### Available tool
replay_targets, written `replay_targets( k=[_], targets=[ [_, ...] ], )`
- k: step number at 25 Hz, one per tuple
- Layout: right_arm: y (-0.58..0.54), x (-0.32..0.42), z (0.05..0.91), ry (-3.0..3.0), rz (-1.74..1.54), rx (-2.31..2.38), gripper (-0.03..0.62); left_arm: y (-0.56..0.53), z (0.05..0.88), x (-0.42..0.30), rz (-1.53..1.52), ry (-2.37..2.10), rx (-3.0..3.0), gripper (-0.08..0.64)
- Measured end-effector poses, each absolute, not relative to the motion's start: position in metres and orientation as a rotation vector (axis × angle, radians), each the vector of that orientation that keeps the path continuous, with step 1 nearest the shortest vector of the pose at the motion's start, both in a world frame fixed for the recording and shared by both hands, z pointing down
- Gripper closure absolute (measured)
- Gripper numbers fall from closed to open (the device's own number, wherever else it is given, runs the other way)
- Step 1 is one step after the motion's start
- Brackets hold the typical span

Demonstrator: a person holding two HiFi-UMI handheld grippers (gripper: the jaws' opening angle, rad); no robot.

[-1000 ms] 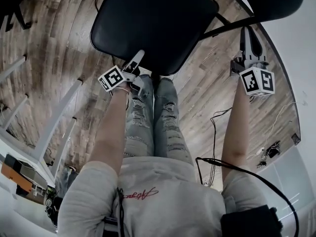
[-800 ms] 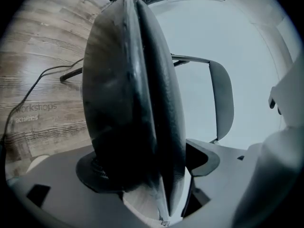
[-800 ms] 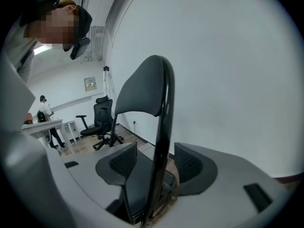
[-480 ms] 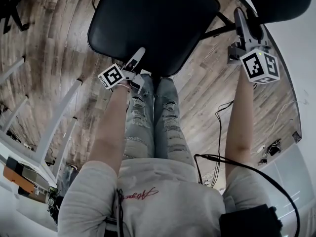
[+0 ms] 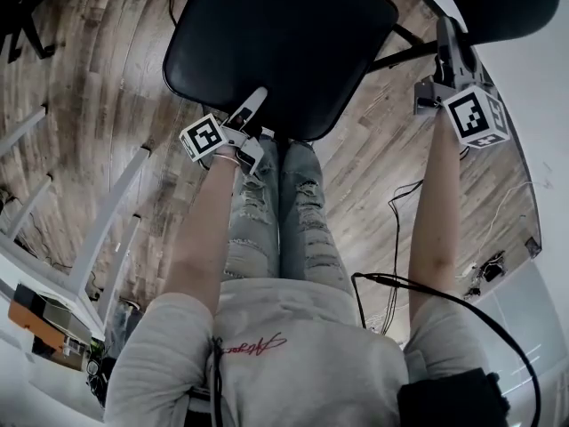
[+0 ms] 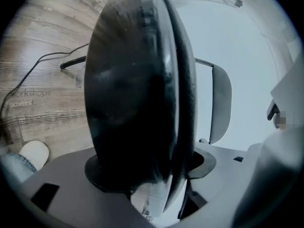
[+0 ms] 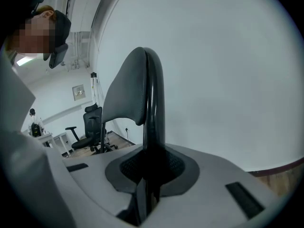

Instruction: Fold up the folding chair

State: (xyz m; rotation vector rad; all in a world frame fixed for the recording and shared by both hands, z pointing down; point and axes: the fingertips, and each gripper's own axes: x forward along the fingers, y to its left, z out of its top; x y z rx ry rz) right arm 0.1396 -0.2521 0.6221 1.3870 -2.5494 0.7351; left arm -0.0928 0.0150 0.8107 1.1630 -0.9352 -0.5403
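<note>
The folding chair is found unfolded, with its seat level. The seat's near edge is straddled by the left gripper. Its jaws have just been closing but remain wide and unpressed, presumably to tip the seat up. Off the seat's right corner, by the frame tube, the right gripper is held with its jaws just drawn together on nothing. Open floor is left beside the seat's left edge.

We're looking at an office-type room: a mesh office chair sitting far left, cables trailing over wood flooring.
</note>
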Motion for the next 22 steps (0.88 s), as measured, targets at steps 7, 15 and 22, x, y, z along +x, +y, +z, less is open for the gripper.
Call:
replay_targets(
  k=[7,15,22],
  targets=[
    [-0.269,0.147,0.597,-2.528,0.664,1.473,0.537,-0.015,0.761,-0.085,-0.486,-0.957,1.110,0.249],
    [-0.313,0.155,0.569,-2.521,0.644,1.498,0.537,-0.080,0.691,-0.073,-0.448,-1.006,1.073,0.311],
    [-0.378,0.161,0.558,-2.456,0.631,1.522,0.538,-0.150,0.650,-0.058,-0.387,-1.060,0.933,0.316]
  ],
)
